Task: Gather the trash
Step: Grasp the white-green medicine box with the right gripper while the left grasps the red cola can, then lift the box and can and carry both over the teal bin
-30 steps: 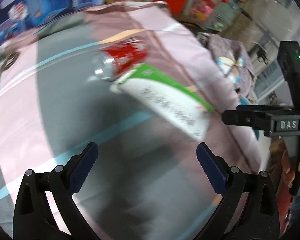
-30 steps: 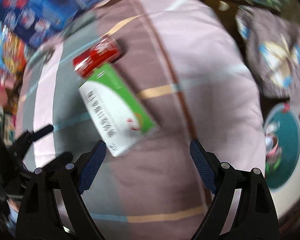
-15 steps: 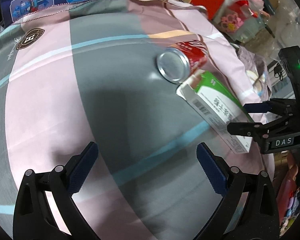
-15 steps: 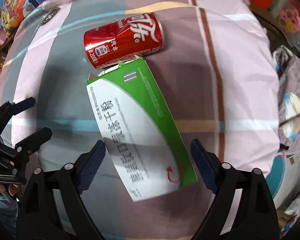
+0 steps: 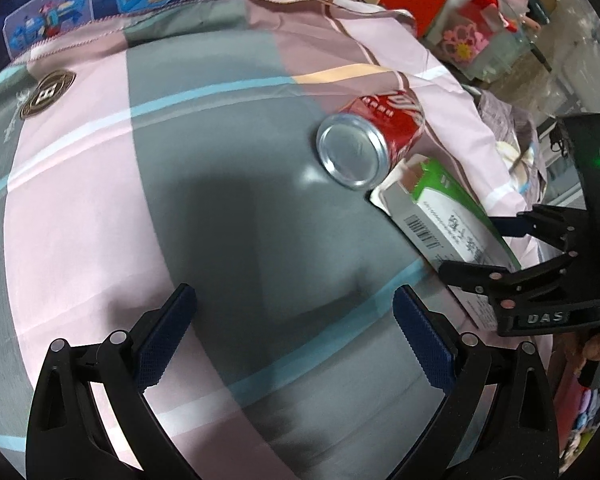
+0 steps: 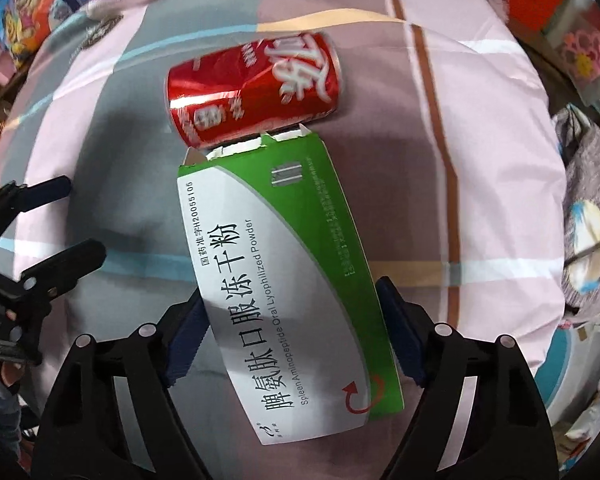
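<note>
Hovering over bare cloth at the left of the scene, the left gripper (image 5: pixel 294 334) stood with its jaws wide apart and nothing between them, pointed down at the grey and pink patches of the bedsheet (image 5: pixel 100 184). A second earlier both views had been blurred and sweeping across the sheet; now they were sharp, so both hands seemed to have settled. Further right lay a red can (image 6: pixel 254 94) on its side, its silver end turned toward the left gripper, untouched. Touching the can's lower side was the torn flap end of a green and white medicine box (image 6: pixel 288 280), lying flat on the sheet. The right gripper (image 6: pixel 294 330) had come down around that box: half a second before, its blue pads sat just above the cloth with the box between them but apart; now the jaws were closing and each pad stood right at a long edge of the box, though a firm squeeze could not be confirmed. That suggested the box would be the first piece of trash picked up, with the can left for the free left gripper.
</note>
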Tool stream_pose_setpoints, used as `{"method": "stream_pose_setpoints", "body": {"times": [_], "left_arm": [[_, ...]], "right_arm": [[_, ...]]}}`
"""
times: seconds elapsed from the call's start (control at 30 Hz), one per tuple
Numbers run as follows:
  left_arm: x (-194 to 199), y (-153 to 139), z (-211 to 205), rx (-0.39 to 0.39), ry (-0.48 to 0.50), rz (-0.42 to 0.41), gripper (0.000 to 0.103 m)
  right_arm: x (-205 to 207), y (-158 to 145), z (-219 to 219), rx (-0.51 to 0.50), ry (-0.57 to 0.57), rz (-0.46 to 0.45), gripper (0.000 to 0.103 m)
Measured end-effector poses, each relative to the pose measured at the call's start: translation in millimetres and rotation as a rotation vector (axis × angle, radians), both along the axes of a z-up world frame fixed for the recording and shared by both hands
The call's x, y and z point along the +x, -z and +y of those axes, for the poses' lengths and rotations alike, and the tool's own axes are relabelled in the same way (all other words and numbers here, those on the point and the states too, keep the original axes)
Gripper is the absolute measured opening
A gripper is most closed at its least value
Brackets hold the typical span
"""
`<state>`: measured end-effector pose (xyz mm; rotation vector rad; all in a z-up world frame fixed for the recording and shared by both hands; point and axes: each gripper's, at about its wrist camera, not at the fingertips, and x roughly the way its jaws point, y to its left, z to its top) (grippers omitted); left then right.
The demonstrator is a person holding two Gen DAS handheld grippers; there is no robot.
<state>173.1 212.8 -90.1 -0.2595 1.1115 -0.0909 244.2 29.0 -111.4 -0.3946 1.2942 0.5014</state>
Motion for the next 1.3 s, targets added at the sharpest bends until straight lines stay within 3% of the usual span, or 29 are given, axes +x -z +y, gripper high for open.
{"method": "stream_pose_setpoints", "body": {"times": [0.23, 0.57, 0.87, 0.9, 0.97, 1.0, 1.3], "left_arm": [[22.7, -10.1, -12.7, 0.050, 0.047, -0.020, 0.099], [81.5, -26.4, -47.2, 0.176, 0.226, -0.061, 0.099], [136.0, 9.1, -71.1, 0.201, 0.291, 0.040, 0.099], [137.6, 11.2, -72.5, 0.199, 0.290, 0.041, 0.097], [138.7, 15.9, -75.9, 0.203, 0.286, 0.049, 0.073], [138.1, 16.4, -77.0, 0.215, 0.273, 0.050, 0.069], [109.8, -13.2, -97.7, 0.250, 0.208, -0.012, 0.061]], "right_arm": [[15.5, -23.5, -39.7, 0.033, 0.094, -0.013, 0.075], [60.5, -31.1, -79.5, 0.088, 0.221, -0.014, 0.075], [90.4, -15.2, -78.4, 0.143, 0.293, 0.018, 0.075], [91.0, -12.9, -80.1, 0.153, 0.299, 0.025, 0.075], [90.8, -10.4, -83.4, 0.170, 0.306, 0.033, 0.075], [89.8, -9.6, -85.8, 0.183, 0.310, 0.038, 0.075], [69.1, -19.5, -111.4, 0.274, 0.343, 0.041, 0.075]]}}
